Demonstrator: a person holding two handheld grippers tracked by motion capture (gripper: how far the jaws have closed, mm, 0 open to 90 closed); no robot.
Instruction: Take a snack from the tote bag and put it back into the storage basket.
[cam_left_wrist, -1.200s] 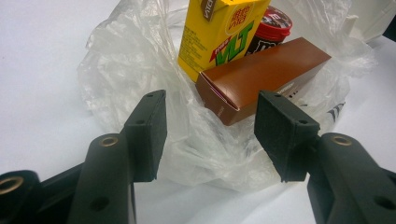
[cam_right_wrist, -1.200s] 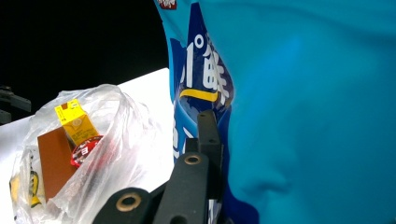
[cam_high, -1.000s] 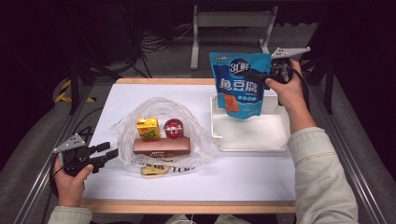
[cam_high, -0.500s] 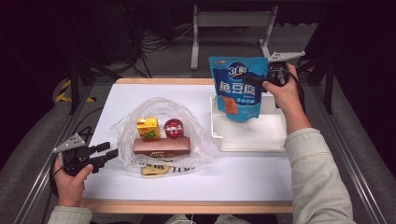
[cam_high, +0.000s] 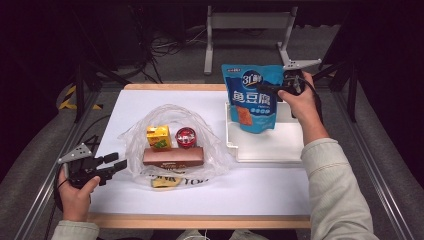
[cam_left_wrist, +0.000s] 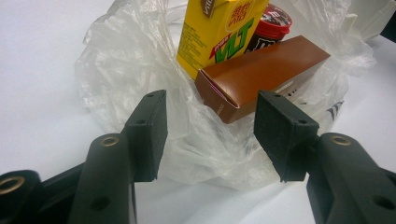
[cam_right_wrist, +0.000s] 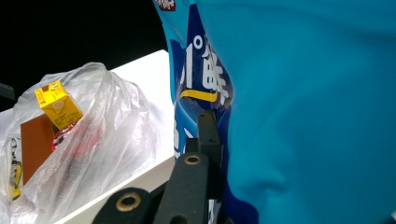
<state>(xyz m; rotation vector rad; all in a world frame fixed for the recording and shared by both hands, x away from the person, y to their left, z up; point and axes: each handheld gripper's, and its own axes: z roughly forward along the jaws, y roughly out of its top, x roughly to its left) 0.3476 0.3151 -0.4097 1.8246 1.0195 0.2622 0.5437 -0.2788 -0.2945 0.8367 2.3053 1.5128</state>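
The blue snack pouch (cam_high: 253, 97) hangs upright above the far part of the white tray (cam_high: 270, 147), its lower edge just over the tray's bare floor, its printed face turned toward the person. The right gripper (cam_high: 280, 89) has its fingers clenched on the pouch's upper right edge; in the right gripper view one black finger (cam_right_wrist: 208, 140) lies flat against the blue film (cam_right_wrist: 303, 107) and the pouch covers most of that picture. The right hand (cam_high: 300, 102) holds the gripper from behind, the pale sleeve (cam_high: 332, 195) running down to the near edge.

The tray sits on the right half of the white surface (cam_high: 260, 192). To its left, just beside it, lies a crumpled clear plastic bag (cam_high: 172, 145). In the bag's open mouth stand a yellow drink carton (cam_high: 158, 137) and a small red-lidded jar (cam_high: 185, 137), side by side, with a brown box (cam_high: 173, 156) lying lengthwise in front of them and touching the carton. A yellow and black print shows through the film at the bag's near edge.

The left gripper (cam_high: 114, 164) rests low at the near left of the surface, pointing toward the bag. Its fingers (cam_left_wrist: 149, 135) are released and stand apart, with loose plastic film (cam_left_wrist: 205, 149) and the end of the brown box (cam_left_wrist: 261, 77) seen between them, neither pad pressing on anything
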